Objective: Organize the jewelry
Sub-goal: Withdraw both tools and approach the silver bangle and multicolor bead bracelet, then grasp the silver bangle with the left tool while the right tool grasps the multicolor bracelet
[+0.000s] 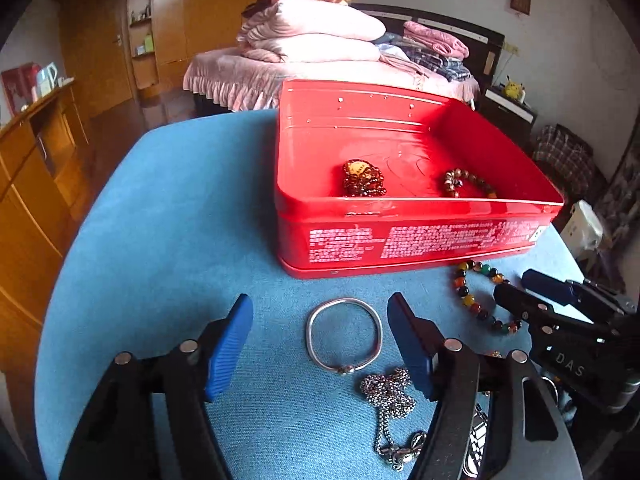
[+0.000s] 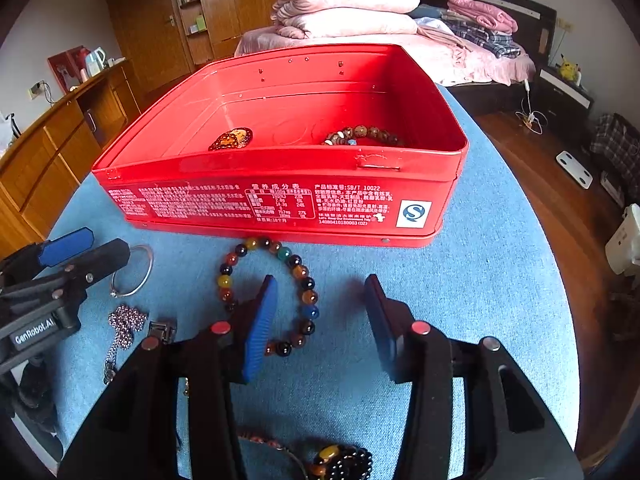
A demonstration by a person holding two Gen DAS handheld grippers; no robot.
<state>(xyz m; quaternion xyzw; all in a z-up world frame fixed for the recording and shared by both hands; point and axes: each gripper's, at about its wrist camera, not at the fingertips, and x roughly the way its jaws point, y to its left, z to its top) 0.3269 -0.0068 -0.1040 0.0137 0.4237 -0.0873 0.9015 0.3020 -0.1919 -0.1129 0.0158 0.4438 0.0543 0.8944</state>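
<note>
Two bracelets [image 2: 362,135] in red tin [image 2: 280,204], others outside.

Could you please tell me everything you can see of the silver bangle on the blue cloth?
The silver bangle is a thin, smooth metal hoop with a small bead-like knob on its near side. It lies flat on the blue cloth, in front of the red tin, between the open fingers of the left hand-held gripper, untouched.

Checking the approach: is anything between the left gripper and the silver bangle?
Nothing visible: the silver bangle lies flat on the blue tabletop, framed by the left gripper's open jaws. The chain necklace lies just nearer the camera.
</note>
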